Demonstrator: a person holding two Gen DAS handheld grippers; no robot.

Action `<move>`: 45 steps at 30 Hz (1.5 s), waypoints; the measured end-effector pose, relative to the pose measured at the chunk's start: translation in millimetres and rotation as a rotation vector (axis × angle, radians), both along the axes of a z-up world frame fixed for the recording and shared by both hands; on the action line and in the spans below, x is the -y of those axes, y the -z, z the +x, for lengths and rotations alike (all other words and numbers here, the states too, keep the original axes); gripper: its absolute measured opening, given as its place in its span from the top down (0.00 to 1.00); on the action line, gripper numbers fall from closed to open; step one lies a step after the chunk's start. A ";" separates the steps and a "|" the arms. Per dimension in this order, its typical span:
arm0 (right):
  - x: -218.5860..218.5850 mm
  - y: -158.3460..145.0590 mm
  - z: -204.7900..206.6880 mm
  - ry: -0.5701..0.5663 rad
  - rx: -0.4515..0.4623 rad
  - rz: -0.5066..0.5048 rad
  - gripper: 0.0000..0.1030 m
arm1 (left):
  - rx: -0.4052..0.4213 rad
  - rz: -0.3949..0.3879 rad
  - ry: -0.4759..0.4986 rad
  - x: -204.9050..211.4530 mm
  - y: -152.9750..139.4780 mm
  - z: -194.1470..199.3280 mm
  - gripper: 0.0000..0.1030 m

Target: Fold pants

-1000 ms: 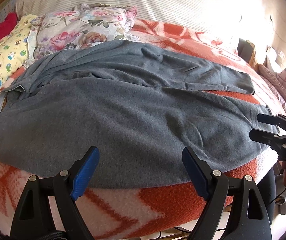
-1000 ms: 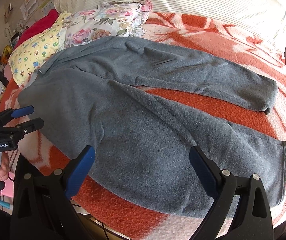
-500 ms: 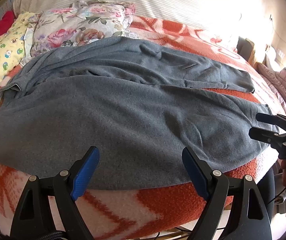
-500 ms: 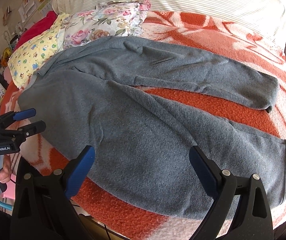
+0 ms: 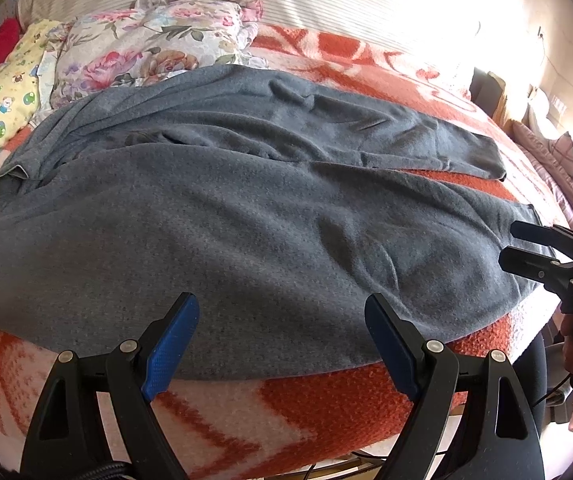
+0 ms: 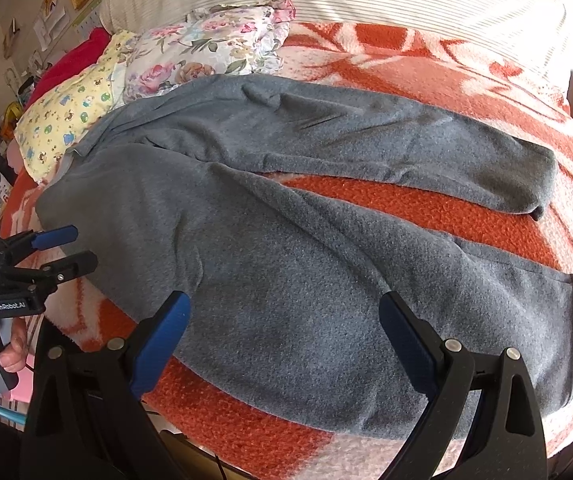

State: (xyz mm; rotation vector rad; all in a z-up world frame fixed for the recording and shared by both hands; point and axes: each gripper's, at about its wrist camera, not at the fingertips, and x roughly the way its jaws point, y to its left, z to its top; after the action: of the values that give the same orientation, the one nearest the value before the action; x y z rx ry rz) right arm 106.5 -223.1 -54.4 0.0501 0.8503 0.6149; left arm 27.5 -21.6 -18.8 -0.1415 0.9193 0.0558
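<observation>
Pants: grey fleece pants (image 5: 246, 216) lie flat on the bed, nap soft and matte, waistband toward the pillows, two legs splayed in a narrow V with blanket showing between them.
Blanket: orange-and-white woolly blanket (image 6: 406, 208), coarse and bobbled, bare along the near bed edge.
Pillows: floral pillow (image 5: 154, 52) and yellow cartoon-print pillow (image 6: 66, 120) just beyond the waistband.
Left tongs: left tongs (image 5: 280, 344) spread wide, blue pads empty, hovering over the near leg's long edge.
Right tongs: right tongs (image 6: 286, 344) spread wide, gripping nothing, above the near leg toward the hem.
</observation>
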 end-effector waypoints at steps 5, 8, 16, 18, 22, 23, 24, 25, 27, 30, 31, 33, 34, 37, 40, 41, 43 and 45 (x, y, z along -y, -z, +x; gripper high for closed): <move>6.2 -1.9 -0.2 0.007 0.002 0.021 0.07 | -0.003 -0.015 0.011 3.2 -0.2 3.6 0.17; 13.8 -2.5 -0.2 0.020 0.000 0.039 0.07 | -0.006 -0.015 0.027 7.5 -0.9 8.0 0.17; 51.5 0.6 7.9 0.082 -0.052 0.173 0.07 | -0.004 -0.068 0.107 21.2 -6.7 26.5 0.17; 62.1 0.0 8.6 0.101 -0.046 0.187 0.07 | -0.016 -0.093 0.122 24.4 -6.6 34.6 0.17; 79.4 -3.0 13.1 0.144 -0.018 0.156 0.07 | -0.021 -0.090 0.160 34.4 -9.7 51.7 0.17; 87.5 -4.0 16.5 0.160 -0.015 0.157 0.07 | -0.017 -0.082 0.170 36.9 -11.8 56.5 0.17; 95.0 -4.6 20.5 0.172 -0.014 0.166 0.07 | -0.014 -0.073 0.185 40.0 -14.6 63.0 0.17; 103.5 -5.3 26.2 0.186 -0.014 0.176 0.07 | -0.012 -0.066 0.198 41.9 -17.0 69.5 0.17; 121.6 -7.0 38.8 0.221 -0.013 0.194 0.07 | -0.004 -0.050 0.230 46.5 -23.8 84.8 0.17; 151.8 -9.9 61.6 0.274 -0.018 0.220 0.07 | 0.007 -0.033 0.282 51.1 -32.6 111.2 0.17; 158.2 -10.5 66.9 0.287 -0.021 0.224 0.07 | 0.003 -0.037 0.299 51.8 -33.6 119.9 0.17; 176.9 -11.6 83.4 0.322 -0.029 0.240 0.08 | -0.018 -0.047 0.332 53.3 -34.5 141.4 0.17; 185.5 -11.8 91.2 0.338 -0.036 0.248 0.08 | -0.020 -0.052 0.348 54.1 -35.3 150.3 0.17; 208.4 -10.9 112.1 0.379 -0.058 0.268 0.09 | -0.026 -0.041 0.389 58.6 -37.1 180.2 0.17; 219.5 -10.5 128.0 0.398 -0.060 0.257 0.10 | -0.033 -0.001 0.428 67.1 -34.9 209.3 0.17; 220.8 -10.0 134.6 0.401 -0.058 0.244 0.11 | -0.035 0.013 0.440 70.5 -33.6 218.4 0.17; 220.5 -7.3 146.4 0.400 -0.063 0.224 0.15 | -0.046 0.027 0.470 77.3 -29.5 237.2 0.17; 217.8 -3.1 159.5 0.389 -0.069 0.208 0.21 | -0.054 0.046 0.497 83.9 -25.2 258.7 0.17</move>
State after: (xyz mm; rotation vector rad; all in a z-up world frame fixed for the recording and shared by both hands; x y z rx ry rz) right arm 266.0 -441.0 -51.3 0.4179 0.8127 0.3342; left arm 286.2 -105.4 6.4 0.1344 0.9843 -0.3807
